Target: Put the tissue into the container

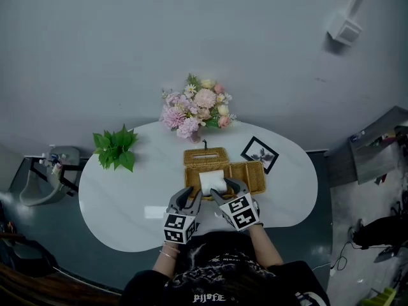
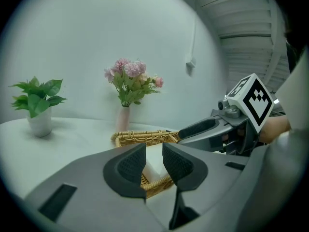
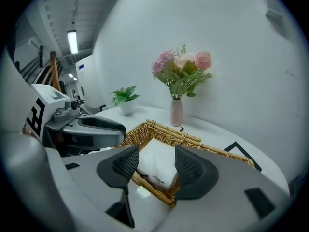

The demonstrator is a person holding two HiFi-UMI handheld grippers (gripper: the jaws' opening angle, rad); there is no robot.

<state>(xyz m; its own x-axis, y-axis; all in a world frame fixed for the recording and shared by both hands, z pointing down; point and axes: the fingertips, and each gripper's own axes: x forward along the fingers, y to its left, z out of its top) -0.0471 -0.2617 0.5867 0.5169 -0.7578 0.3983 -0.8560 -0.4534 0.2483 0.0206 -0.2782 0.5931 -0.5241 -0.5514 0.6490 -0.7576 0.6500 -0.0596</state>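
Head view, white table.
- Wicker basket is sitting near table centre, open on top. White tissue pack is lying inside, in the basket's nine o'clock end; the three o'clock end is showing bare weave.
- Flat woven panel is lying just behind the basket at twelve o'clock, touching or nearly so; cannot tell which.
- Right gripper is hovering over the basket's six o'clock rim, jaws standing wide apart. The pack is showing between them but the pads are not pressing on it; it is gripping nothing.
- Left gripper is hanging just beside the right one, at its nine o'clock, jaws partly apart with a clear gap, nothing in them.
- Flower vase is standing at twelve o'clock of the table, potted plant at ten, black picture frame at two, near the basket.
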